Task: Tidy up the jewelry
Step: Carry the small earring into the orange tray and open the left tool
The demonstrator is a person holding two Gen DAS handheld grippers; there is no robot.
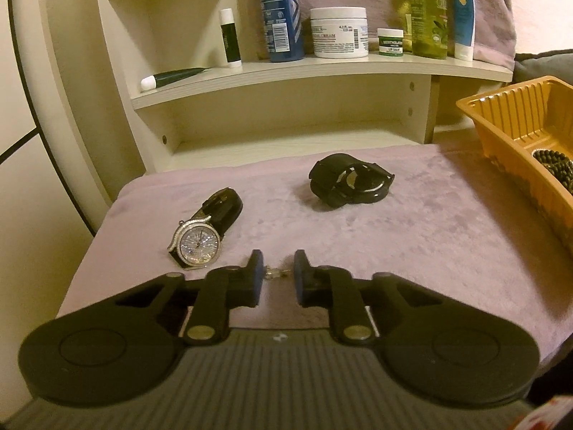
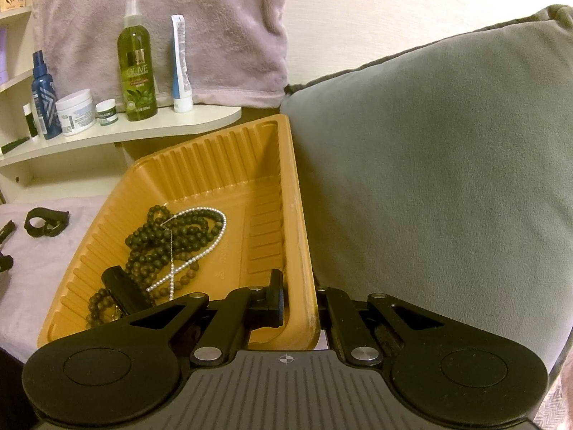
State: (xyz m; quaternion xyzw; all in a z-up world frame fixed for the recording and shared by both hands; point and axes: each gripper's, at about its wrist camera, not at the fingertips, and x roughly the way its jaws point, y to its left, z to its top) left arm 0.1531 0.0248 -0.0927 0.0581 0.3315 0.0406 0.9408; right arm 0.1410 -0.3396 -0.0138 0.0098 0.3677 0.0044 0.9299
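Note:
My left gripper is open low over the lilac cloth, its fingers on either side of a small silver piece of jewelry. A crystal-faced watch with a black strap lies just left of it. A black band watch lies further back. My right gripper is shut on the right wall of the orange tray, one finger inside and one outside. The tray holds dark bead strands, a pearl strand and a black item.
A cream shelf behind the cloth carries bottles, jars and tubes. A grey cushion stands right against the tray. The tray also shows at the right in the left wrist view.

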